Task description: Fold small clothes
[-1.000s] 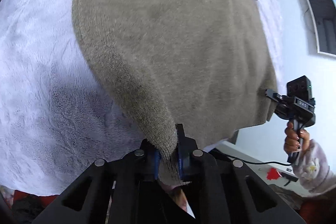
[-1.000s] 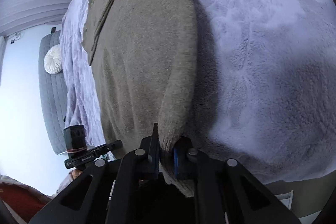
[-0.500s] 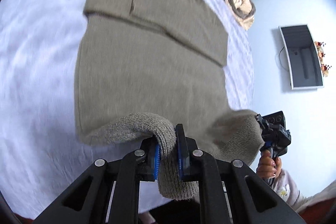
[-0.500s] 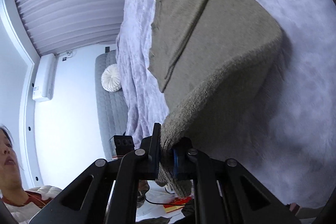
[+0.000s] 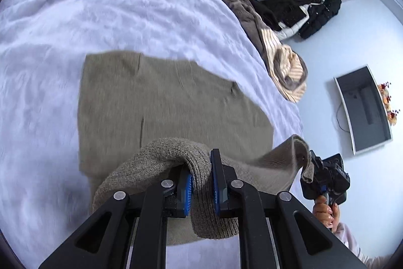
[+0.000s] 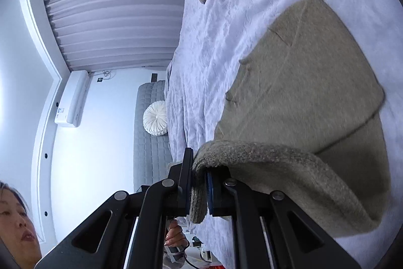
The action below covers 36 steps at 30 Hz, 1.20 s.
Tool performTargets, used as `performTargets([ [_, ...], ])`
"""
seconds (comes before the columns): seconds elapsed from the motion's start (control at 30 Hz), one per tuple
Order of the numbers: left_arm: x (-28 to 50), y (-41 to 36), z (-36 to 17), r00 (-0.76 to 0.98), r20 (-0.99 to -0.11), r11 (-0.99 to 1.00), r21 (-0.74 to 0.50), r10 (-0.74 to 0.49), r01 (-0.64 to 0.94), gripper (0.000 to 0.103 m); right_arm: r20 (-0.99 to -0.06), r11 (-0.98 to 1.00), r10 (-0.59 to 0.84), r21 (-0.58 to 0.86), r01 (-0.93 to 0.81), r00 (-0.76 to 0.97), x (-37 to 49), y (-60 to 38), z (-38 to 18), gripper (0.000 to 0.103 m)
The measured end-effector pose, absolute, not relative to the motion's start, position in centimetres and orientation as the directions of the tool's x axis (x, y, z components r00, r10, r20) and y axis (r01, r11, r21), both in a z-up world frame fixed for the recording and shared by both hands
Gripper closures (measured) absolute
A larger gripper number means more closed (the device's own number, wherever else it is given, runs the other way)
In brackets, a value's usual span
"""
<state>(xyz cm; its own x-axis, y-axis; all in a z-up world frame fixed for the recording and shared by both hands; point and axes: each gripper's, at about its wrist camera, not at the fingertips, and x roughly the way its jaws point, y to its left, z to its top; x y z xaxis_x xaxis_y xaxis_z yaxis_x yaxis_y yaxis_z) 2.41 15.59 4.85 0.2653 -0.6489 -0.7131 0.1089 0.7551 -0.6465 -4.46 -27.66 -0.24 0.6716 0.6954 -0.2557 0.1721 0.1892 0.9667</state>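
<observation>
Gripping the olive sweater (image 5: pixel 161 102) hem, left gripper (image 5: pixel 201 183) and right gripper (image 6: pixel 199 183) fingers clamp it above the bed (image 5: pixel 100 4).

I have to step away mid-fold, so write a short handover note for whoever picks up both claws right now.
Left claw: shut on the hem of the olive knit sweater.
Right claw: shut on the hem's other corner.
Sweater: far half lies flat on the lilac blanket; near hem is lifted and curls over.
Done: sleeves look tucked in.
Left: lay the hem over the far half, release. The heap of clothes at the far edge is unfolded.
</observation>
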Motion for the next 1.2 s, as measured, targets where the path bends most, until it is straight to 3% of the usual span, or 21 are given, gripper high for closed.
performTargets([
  [0.3,9.4,11.8,-1.6,0.264,-0.872,0.909,-0.412,-0.413,0.062,0.088,-0.378,0.207,0.648,0.923,0.325,0.662,1.2,-31.6,-6.9,0.093],
  [0.4,9.9,11.8,-2.5,0.244,-0.892,0.923,-0.384,-0.381,0.035,0.080,-0.413,0.204,0.642,0.904,0.376,0.646,2.0,-31.8,-8.5,0.092],
  [0.57,10.0,12.2,-1.3,0.248,-0.886,0.916,-0.402,-0.393,0.017,0.080,-0.397,0.155,0.658,0.903,0.401,0.640,2.9,-32.3,-8.9,0.086],
  [0.6,10.0,12.3,-0.7,0.258,-0.881,0.915,-0.403,-0.397,0.029,0.080,-0.387,0.145,0.656,0.907,0.395,0.648,3.0,-32.5,-8.6,0.083],
  [0.63,9.8,12.3,-0.1,0.267,-0.876,0.913,-0.406,-0.401,0.042,0.080,-0.374,0.132,0.654,0.913,0.387,0.658,3.0,-32.7,-8.3,0.074],
  [0.67,9.7,12.3,0.5,0.273,-0.871,0.910,-0.411,-0.409,0.054,0.080,-0.353,0.116,0.652,0.921,0.373,0.670,2.6,-33.0,-7.7,0.054],
  [0.7,9.6,12.3,0.8,0.276,-0.867,0.908,-0.413,-0.414,0.064,0.080,-0.338,0.106,0.649,0.927,0.360,0.682,2.6,-33.2,-7.3,0.047],
  [0.83,9.1,11.8,1.6,0.272,-0.876,0.917,-0.383,-0.398,0.107,0.079,-0.319,0.136,0.654,0.942,0.308,0.686,2.9,-33.4,-5.4,0.044],
  [0.87,9.0,11.6,1.6,0.266,-0.878,0.917,-0.380,-0.398,0.119,0.072,-0.316,0.142,0.655,0.944,0.298,0.687,3.0,-33.5,-5.1,0.044],
  [0.93,8.8,11.3,1.3,0.251,-0.880,0.915,-0.383,-0.403,0.127,0.016,-0.312,0.137,0.651,0.945,0.297,0.692,3.5,-33.5,-4.9,0.044],
  [0.97,8.6,11.1,1.4,0.267,-0.885,0.925,-0.359,-0.381,0.127,0.012,-0.307,0.123,0.650,0.945,0.302,0.695,3.5,-33.6,-5.0,0.044],
  [1.2,7.9,11.4,2.7,0.324,-0.901,0.956,-0.256,-0.289,0.140,0.012,-0.319,0.141,0.661,0.942,0.304,0.680,2.7,-33.3,-5.1,0.045],
])
